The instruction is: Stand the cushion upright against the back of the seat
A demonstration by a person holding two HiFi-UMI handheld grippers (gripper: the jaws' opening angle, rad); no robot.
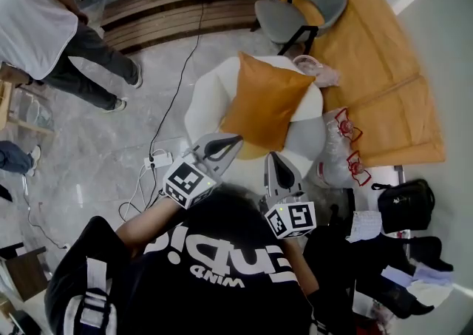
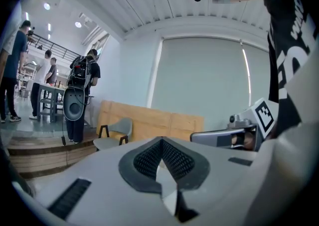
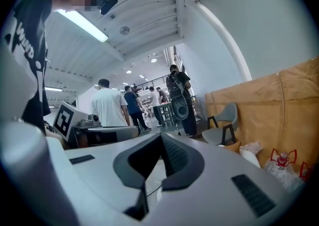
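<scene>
An orange cushion (image 1: 262,104) stands tilted on a white round seat (image 1: 207,89), its top corner toward the seat's far side and its lower edge near me. My left gripper (image 1: 232,140) is shut and holds nothing, its tip just short of the cushion's lower left edge. My right gripper (image 1: 273,157) is also shut and holds nothing, just below the cushion's bottom edge. In the left gripper view the jaws (image 2: 162,142) meet with nothing between them, and the right gripper (image 2: 224,137) shows beside them. The right gripper view shows its jaws (image 3: 160,137) closed, pointing out across the room.
A grey chair (image 1: 299,12) and tan wooden panels (image 1: 369,52) stand beyond the seat. Plastic bags (image 1: 340,149) and a black bag (image 1: 405,204) lie to the right. A power strip with cables (image 1: 159,157) is on the floor at left. People (image 1: 44,30) stand at far left.
</scene>
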